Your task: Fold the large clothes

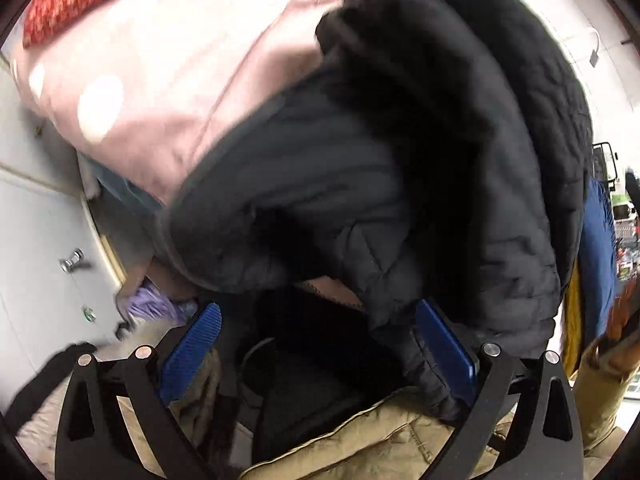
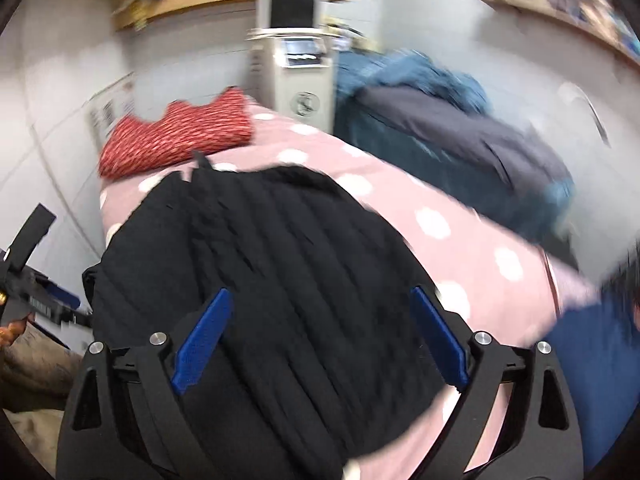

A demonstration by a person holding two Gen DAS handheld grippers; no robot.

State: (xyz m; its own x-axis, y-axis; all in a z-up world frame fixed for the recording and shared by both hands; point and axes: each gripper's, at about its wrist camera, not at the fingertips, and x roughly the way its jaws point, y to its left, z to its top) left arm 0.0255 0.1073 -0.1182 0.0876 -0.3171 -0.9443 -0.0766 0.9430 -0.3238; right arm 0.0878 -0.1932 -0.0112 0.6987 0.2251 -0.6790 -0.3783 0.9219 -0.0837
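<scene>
A black quilted puffer jacket (image 1: 360,160) lies on a pink bed cover with white dots (image 1: 160,60) and hangs over the bed's edge. My left gripper (image 1: 318,306) points steeply down at that overhang with its blue pads wide apart. A hanging fold of the jacket lies against the right pad (image 1: 444,344), and nothing is pinched. In the right wrist view the jacket (image 2: 260,248) spreads over the pink cover (image 2: 460,240). My right gripper (image 2: 320,291) hovers over it, open, with nothing between its pads.
A red patterned pillow (image 2: 180,136) lies at the far end of the bed, with a blue and grey bedding heap (image 2: 460,132) beside it. A white appliance (image 2: 304,68) stands behind. A person's tan quilted clothing (image 1: 360,440) is close below. Purple cloth (image 1: 148,304) lies under the bed on the pale floor (image 1: 32,220).
</scene>
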